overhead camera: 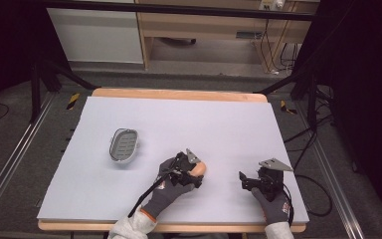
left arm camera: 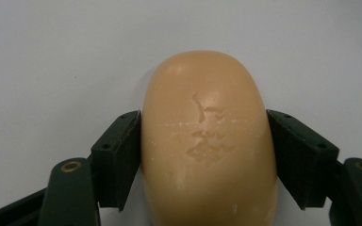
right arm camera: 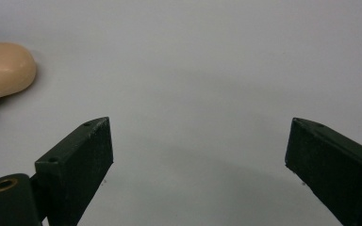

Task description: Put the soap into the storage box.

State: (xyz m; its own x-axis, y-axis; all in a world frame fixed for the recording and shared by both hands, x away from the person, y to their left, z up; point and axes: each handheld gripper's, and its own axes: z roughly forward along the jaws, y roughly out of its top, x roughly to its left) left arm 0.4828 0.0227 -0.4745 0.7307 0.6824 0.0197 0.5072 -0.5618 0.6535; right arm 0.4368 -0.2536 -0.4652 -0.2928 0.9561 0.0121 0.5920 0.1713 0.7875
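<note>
The left gripper [left arm camera: 202, 155] has its fingers [left arm camera: 118, 157] pressed against the two long flanks of a peach-coloured soap bar [left arm camera: 207, 141], whose long axis runs straight out between them and away from the hand; the bar seems to rest on the white worktop [overhead camera: 189, 119], though lift is hard to judge; the right gripper [right arm camera: 200, 165] hovers nearby with fingers spread wide and nothing between them; a grey soap dish [overhead camera: 124, 144] lies well apart, to the left of the left gripper.

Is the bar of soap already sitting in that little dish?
No, the soap bar is clamped in the left tool, apart from the empty soap dish.
</note>
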